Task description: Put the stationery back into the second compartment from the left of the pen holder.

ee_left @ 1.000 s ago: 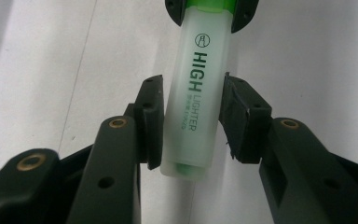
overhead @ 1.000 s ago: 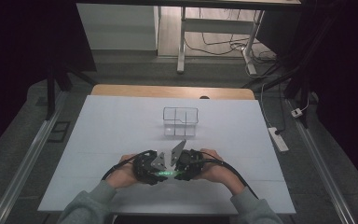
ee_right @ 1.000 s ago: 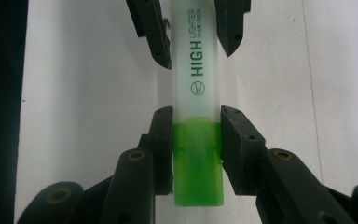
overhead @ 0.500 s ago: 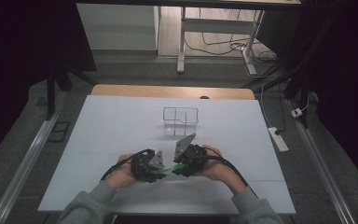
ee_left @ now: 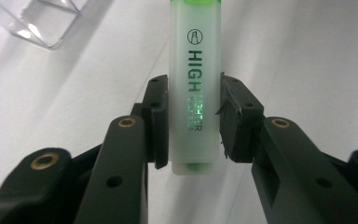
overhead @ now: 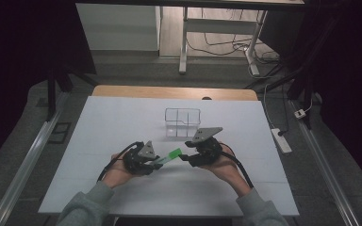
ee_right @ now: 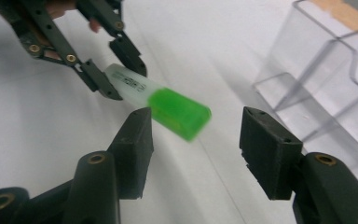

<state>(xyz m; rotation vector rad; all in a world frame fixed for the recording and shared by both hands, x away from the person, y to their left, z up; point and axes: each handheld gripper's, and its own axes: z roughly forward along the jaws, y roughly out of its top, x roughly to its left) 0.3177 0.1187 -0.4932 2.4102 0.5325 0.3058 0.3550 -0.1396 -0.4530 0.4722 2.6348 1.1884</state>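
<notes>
In the left gripper view we see the highlighter (ee_left: 195,93) cut off by the top edge, so its green cap is almost hidden. In the right gripper view this cap is blurred, and the clear organizer (ee_right: 321,70) runs out at the right edge. The small print stays unreadable.

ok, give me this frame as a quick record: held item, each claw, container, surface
held item: green highlighter, cap end pointing at the right claw
left claw: shut on the highlighter's pale barrel
right claw: open, jaws have just been opening, standing either side of the green cap without touching it
container: clear plastic organizer, beyond both claws
surface: white table
</notes>
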